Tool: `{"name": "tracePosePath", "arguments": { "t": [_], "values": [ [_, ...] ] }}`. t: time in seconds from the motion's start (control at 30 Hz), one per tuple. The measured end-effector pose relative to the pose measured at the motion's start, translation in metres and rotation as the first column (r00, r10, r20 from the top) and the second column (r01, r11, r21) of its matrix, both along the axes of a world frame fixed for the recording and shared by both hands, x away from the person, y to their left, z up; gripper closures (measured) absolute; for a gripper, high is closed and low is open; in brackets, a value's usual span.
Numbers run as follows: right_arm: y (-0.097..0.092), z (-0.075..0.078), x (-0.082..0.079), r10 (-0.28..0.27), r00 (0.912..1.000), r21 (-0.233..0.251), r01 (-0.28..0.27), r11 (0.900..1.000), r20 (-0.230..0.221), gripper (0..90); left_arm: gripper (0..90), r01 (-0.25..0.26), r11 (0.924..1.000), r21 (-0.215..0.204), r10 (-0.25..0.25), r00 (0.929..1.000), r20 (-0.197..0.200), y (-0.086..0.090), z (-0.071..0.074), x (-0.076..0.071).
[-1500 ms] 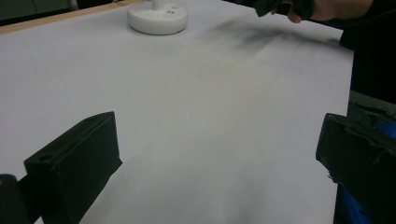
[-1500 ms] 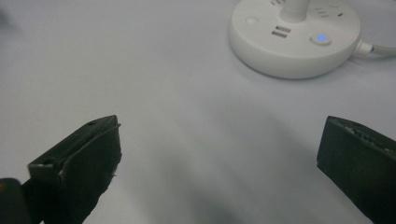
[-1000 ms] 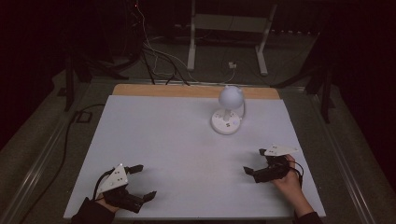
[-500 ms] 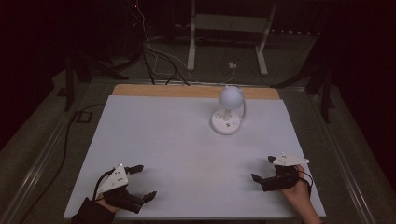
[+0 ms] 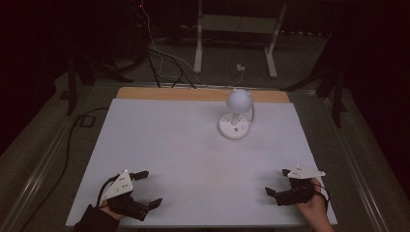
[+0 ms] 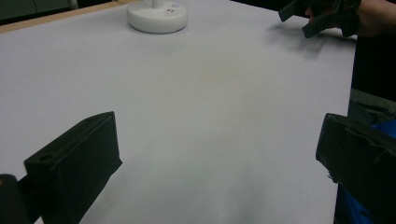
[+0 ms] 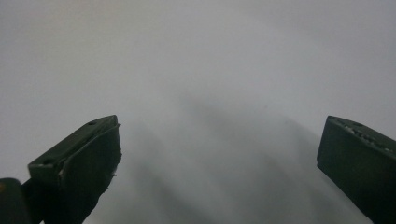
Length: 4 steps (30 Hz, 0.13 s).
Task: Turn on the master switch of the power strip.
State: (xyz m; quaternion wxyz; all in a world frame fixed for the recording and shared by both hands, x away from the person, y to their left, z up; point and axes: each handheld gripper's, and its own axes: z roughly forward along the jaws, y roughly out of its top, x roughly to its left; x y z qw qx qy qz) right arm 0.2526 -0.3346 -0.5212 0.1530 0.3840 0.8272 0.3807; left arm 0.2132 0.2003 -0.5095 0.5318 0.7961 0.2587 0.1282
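Note:
A small white desk lamp [image 5: 235, 121] with a round base and a globe head stands on the far right part of the white table top [image 5: 188, 154]. My left gripper [image 5: 151, 187] rests open near the front left corner, jaws wide apart with nothing between them. My right gripper [image 5: 276, 181] is open near the front right edge, held in a hand, and it points left across the table. In the left gripper view, my left gripper [image 6: 217, 158] faces the lamp base [image 6: 157, 16] far off, with the right gripper [image 6: 322, 18] at the upper right. In the right gripper view, my right gripper [image 7: 219, 158] spans bare white surface.
A wooden strip [image 5: 169, 93] runs along the table's far edge. Behind it on the floor lie cables [image 5: 159, 58] and the legs of a metal stand [image 5: 234, 43]. A black cable [image 5: 67, 154] trails along the floor at the left. The room around is dark.
My right gripper has drawn back toward the near edge and a little to the right, still open. The left gripper and the lamp have not moved.

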Motion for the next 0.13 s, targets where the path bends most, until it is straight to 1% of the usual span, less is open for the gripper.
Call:
{"name": "tracePosePath", "arguments": {
  "t": [0.03,0.13],
  "values": [
    [-0.0004,-0.0004,0.0002,-0.003,1.0000,-0.001,0.002,1.0000,-0.008,0.0,0.2,0.000,1.0000,0.002,0.000,1.0000,0.000,-0.0001,0.0000,-0.0001],
    [-0.0012,-0.0020,0.0008,-0.006,0.9999,-0.006,0.006,1.0000,-0.011,0.0,0.2,0.000,1.0000,0.001,0.000,1.0000,0.000,0.0002,0.0000,0.0001]
  ]
}}
